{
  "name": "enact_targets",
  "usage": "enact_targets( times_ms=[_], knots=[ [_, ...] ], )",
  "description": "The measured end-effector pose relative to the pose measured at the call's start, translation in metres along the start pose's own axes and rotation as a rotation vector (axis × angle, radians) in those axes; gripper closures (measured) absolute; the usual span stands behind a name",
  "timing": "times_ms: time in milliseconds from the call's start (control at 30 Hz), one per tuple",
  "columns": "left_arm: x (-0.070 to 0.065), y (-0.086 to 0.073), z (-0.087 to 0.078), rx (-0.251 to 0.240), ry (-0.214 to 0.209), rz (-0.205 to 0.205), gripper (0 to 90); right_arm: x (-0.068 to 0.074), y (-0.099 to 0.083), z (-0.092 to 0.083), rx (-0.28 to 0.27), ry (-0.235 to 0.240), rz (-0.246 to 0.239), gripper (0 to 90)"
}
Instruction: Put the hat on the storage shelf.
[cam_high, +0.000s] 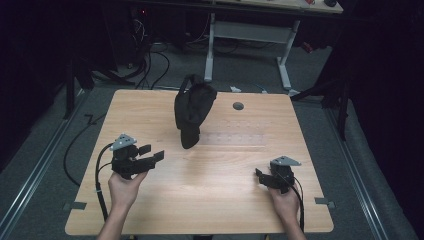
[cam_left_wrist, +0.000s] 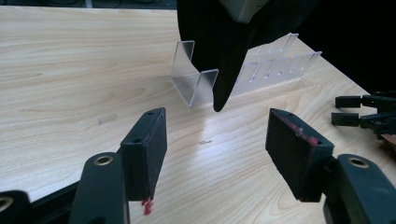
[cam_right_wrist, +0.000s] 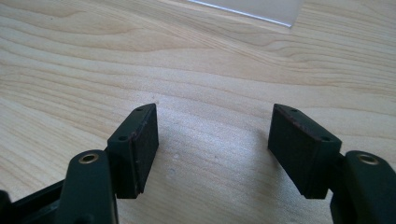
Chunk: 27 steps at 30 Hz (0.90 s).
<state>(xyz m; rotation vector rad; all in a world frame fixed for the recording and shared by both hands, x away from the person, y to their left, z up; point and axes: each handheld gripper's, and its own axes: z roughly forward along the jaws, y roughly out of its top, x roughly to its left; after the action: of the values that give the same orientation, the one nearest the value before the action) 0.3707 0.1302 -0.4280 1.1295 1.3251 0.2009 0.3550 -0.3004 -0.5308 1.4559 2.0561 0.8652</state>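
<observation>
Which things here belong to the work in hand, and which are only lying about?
Belongs to the work:
- black cap on clear stand
- left claw, open, facing it
- right claw, open

Lying about:
- grommet hole in table
- white desk frame

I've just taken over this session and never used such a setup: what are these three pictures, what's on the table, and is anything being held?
A person sits at a wooden table with a hand-held two-jaw tool in each hand. The high view looks down from above: left tool, right tool. The other two pictures come from cameras riding on each tool, looking along its black jaws. A black cap hangs on a clear plastic stand at mid-table, and the left tool points toward it. Both tools, including the right tool, are open and hold nothing.
</observation>
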Motion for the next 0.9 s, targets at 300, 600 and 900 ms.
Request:
enact_targets(
  times_ms=[300,600,900],
  knots=[
    [0.004,-0.005,-0.007,0.005,0.005,-0.009,38.2,0.000,0.000,0.000,0.000,0.000,0.001,33.6],
    [0.009,-0.014,-0.011,0.010,0.013,-0.026,38.2,0.000,0.000,0.000,0.000,0.000,0.001,33.6],
    [0.013,-0.021,-0.013,0.020,0.020,-0.043,38.7,0.000,0.000,0.000,0.000,0.000,0.001,33.6]
  ],
)
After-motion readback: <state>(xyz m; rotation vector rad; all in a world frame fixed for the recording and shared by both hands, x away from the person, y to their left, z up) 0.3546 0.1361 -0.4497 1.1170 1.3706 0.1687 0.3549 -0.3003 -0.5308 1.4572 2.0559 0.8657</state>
